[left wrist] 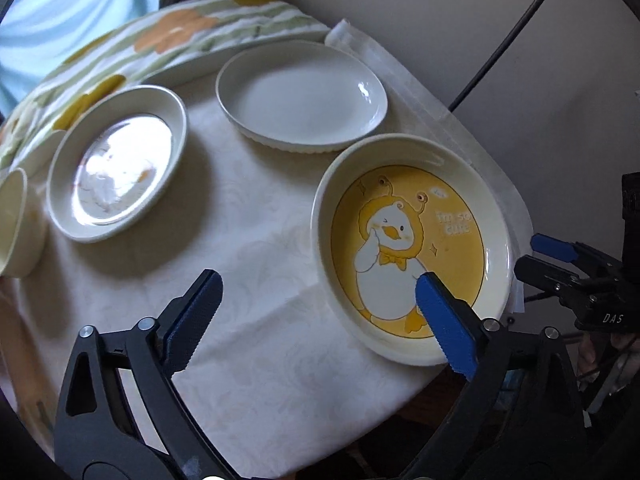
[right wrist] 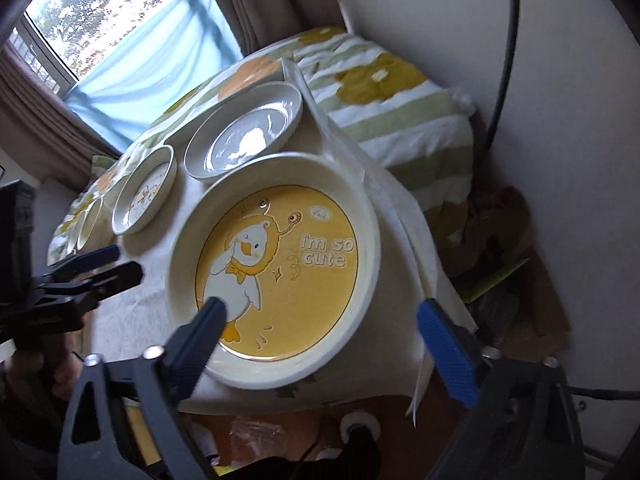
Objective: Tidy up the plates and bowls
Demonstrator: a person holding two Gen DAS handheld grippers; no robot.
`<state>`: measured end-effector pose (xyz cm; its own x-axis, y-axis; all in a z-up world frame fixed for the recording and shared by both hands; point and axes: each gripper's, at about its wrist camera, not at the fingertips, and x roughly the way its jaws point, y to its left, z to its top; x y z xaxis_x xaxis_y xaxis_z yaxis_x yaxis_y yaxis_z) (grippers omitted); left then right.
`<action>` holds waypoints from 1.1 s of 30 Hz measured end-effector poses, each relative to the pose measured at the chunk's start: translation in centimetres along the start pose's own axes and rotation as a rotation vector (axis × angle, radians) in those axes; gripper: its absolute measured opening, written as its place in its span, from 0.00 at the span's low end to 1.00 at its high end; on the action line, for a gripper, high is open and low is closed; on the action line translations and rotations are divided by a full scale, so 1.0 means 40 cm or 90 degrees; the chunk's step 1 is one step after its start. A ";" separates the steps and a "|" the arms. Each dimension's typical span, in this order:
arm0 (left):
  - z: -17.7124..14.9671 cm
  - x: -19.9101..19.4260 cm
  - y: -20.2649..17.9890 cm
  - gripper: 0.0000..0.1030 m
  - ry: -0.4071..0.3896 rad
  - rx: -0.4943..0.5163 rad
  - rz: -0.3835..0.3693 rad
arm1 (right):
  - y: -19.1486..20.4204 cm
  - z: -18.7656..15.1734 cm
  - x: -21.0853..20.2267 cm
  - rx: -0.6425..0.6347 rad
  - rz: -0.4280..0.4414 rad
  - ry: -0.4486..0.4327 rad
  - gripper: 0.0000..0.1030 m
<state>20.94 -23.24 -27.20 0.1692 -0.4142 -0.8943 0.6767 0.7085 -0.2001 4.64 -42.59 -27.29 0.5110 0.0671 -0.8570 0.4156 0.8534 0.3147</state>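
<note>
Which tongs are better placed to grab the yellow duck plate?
Right, probably. The right tongs stand open astride the round yellow duck-print ceramic plate, one finger over it, the other beyond its rim. The left tongs mostly span bare white tablecloth; only one finger overlaps the plate.

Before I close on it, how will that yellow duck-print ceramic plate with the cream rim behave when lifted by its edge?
The yellow duck-print ceramic plate looks rigid and probably fragile. Its glossy glaze may slip between the pads. It lies near the white-clothed table's corner, so a push could send it off.
</note>
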 end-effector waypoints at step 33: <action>0.027 0.110 -0.049 0.17 0.080 0.016 0.001 | -0.090 0.082 0.087 0.007 0.070 0.055 0.13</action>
<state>21.16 -27.07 -30.32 0.0800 -0.3374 -0.9379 0.6942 0.6941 -0.1905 7.39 -47.15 -30.06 0.4878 0.2043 -0.8487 0.3686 0.8331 0.4124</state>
